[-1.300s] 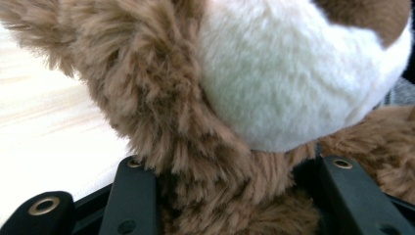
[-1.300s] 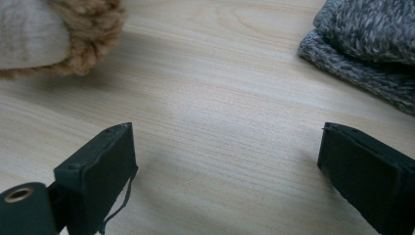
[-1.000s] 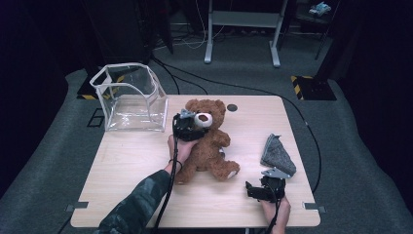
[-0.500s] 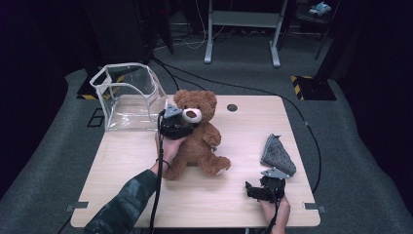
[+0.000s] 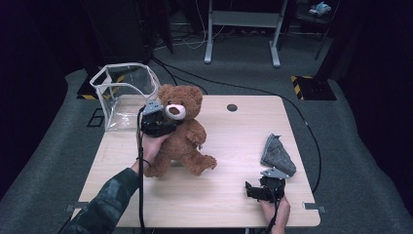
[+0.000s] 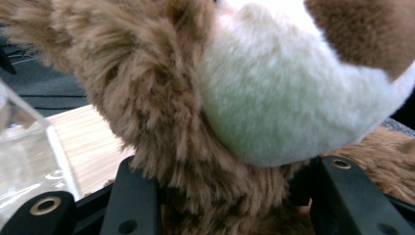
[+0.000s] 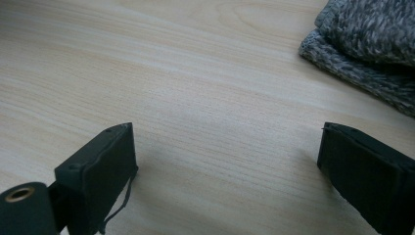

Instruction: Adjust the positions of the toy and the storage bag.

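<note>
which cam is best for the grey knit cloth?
High view: the whole grey knit cloth lies on the table, just beyond the right hand-held gripper. The right gripper view catches only its edge, top right.

Count on the surface (image 5: pixel 219 190): 1 brown teddy bear (image 5: pixel 182 134), 1 clear plastic bin (image 5: pixel 124 95), 1 grey knit cloth (image 5: pixel 277 155). Tongs: 2, left tongs (image 5: pixel 157 122), right tongs (image 5: pixel 263 187).

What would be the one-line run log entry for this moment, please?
left gripper: shut on teddy bear neck | bear: beside clear bin | right gripper: open, empty | grey cloth: on table
</note>
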`<act>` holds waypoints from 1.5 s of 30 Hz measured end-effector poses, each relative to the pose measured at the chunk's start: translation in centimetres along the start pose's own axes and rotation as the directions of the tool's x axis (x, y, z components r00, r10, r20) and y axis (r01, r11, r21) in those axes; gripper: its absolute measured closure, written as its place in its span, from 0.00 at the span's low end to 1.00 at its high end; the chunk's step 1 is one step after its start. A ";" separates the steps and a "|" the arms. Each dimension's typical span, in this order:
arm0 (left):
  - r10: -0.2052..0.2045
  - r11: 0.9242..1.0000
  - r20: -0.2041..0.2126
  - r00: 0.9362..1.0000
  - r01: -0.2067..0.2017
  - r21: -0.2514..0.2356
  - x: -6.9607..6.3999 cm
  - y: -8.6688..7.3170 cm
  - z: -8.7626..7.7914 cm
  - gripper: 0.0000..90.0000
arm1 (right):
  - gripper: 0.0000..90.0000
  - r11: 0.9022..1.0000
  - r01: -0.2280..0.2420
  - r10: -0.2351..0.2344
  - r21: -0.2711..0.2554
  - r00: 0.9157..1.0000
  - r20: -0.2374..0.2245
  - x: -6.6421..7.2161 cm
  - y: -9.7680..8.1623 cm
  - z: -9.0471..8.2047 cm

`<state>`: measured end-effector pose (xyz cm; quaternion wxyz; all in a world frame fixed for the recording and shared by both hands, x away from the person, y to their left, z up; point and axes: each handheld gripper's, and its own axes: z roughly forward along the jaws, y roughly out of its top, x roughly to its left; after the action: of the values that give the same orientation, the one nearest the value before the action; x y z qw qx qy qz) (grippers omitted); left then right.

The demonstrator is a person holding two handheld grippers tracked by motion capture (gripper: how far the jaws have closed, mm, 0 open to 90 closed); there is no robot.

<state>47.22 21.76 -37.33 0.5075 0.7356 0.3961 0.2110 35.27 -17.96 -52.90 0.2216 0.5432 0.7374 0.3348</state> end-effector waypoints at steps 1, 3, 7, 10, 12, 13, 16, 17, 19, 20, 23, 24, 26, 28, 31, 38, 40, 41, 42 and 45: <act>-0.001 1.000 0.001 1.000 0.001 0.004 0.2 0.0 -0.3 0.59 | 0.07 1.000 -0.001 0.001 0.002 1.000 0.004 0.0 0.0 0.0; -0.007 1.000 -0.001 1.000 0.007 0.002 0.8 -0.1 -1.1 0.59 | 0.07 1.000 -0.001 0.001 0.001 1.000 0.002 0.0 0.0 0.0; -0.003 1.000 -0.008 1.000 0.003 0.008 1.8 -0.2 -2.5 0.59 | 0.07 1.000 0.005 -0.005 0.005 1.000 0.006 0.0 0.0 0.0; -0.014 1.000 -0.013 1.000 0.014 0.004 2.2 -0.3 -3.1 0.59 | 0.07 1.000 0.012 -0.012 0.005 1.000 0.007 0.0 0.0 0.0; -0.021 1.000 -0.017 1.000 0.021 0.004 2.6 -0.5 -3.7 0.59 | 0.07 1.000 0.012 -0.012 0.005 1.000 0.007 0.0 0.0 0.0; -0.022 1.000 -0.020 1.000 0.023 0.010 3.0 -0.6 -4.1 0.59 | 0.07 1.000 0.014 -0.014 0.006 1.000 0.009 0.0 0.0 0.0; -0.034 0.999 -0.026 0.999 0.034 0.020 3.8 -1.1 -5.3 0.59 | 0.07 1.000 0.012 -0.012 0.005 1.000 0.010 0.0 0.0 0.0; -0.034 0.999 -0.026 0.999 0.034 0.020 3.8 -1.1 -5.3 0.59 | 0.07 1.000 0.012 -0.012 0.005 1.000 0.009 0.0 0.0 0.0; -0.051 0.998 -0.033 0.998 0.052 0.025 4.5 -1.6 -6.2 0.59 | 0.07 1.000 0.013 -0.013 0.005 1.000 0.010 0.0 0.0 0.0; -0.055 0.998 -0.035 0.998 0.056 0.028 4.8 -1.8 -6.6 0.59 | 0.07 1.000 0.013 -0.014 0.005 1.000 0.011 0.0 0.0 0.0; -0.060 0.997 -0.044 0.997 0.061 0.037 5.3 -2.3 -7.3 0.59 | 0.07 1.000 0.017 -0.017 0.005 1.000 0.011 0.0 0.0 0.0; -0.064 0.997 -0.048 0.997 0.066 0.048 5.6 -2.7 -7.8 0.59 | 0.07 1.000 0.016 -0.016 0.005 1.000 0.011 0.0 0.0 0.0; -0.065 0.996 -0.053 0.996 0.068 0.054 5.9 -3.0 -8.1 0.59 | 0.07 1.000 0.016 -0.016 0.005 1.000 0.011 0.0 0.0 0.0; -0.077 0.994 -0.064 0.995 0.081 0.069 6.6 -3.8 -9.0 0.59 | 0.07 1.000 0.017 -0.017 0.006 1.000 0.011 0.0 0.0 0.0; -0.100 0.991 -0.068 0.993 0.105 0.086 7.4 -4.7 -9.8 0.59 | 0.07 1.000 0.016 -0.016 0.006 1.000 0.010 0.1 0.0 0.1; -0.146 0.975 -0.074 0.987 0.156 0.160 8.9 -7.0 -10.9 0.59 | 0.07 1.000 0.016 -0.016 0.007 1.000 0.011 0.1 0.0 0.1; -0.175 0.967 -0.075 0.982 0.186 0.174 9.0 -7.4 -10.9 0.59 | 0.07 1.000 0.015 -0.015 0.007 1.000 0.012 0.1 0.0 0.1; -0.179 0.964 -0.074 0.981 0.190 0.184 9.2 -7.6 -11.0 0.59 | 0.07 1.000 0.016 -0.016 0.008 1.000 0.012 0.1 0.0 0.0; -0.182 0.960 -0.073 0.980 0.194 0.201 9.4 -8.0 -11.0 0.59 | 0.07 1.000 0.017 -0.017 0.008 1.000 0.012 0.1 0.0 0.1; -0.216 0.947 -0.076 0.974 0.227 0.227 10.0 -9.0 -10.6 0.59 | 0.07 1.000 0.015 -0.015 0.007 1.000 0.013 0.1 0.0 0.1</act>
<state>42.31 37.47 -42.31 0.4275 0.7357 0.5108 0.1227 35.29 -17.84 -52.94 0.2272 0.5407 0.7410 0.3271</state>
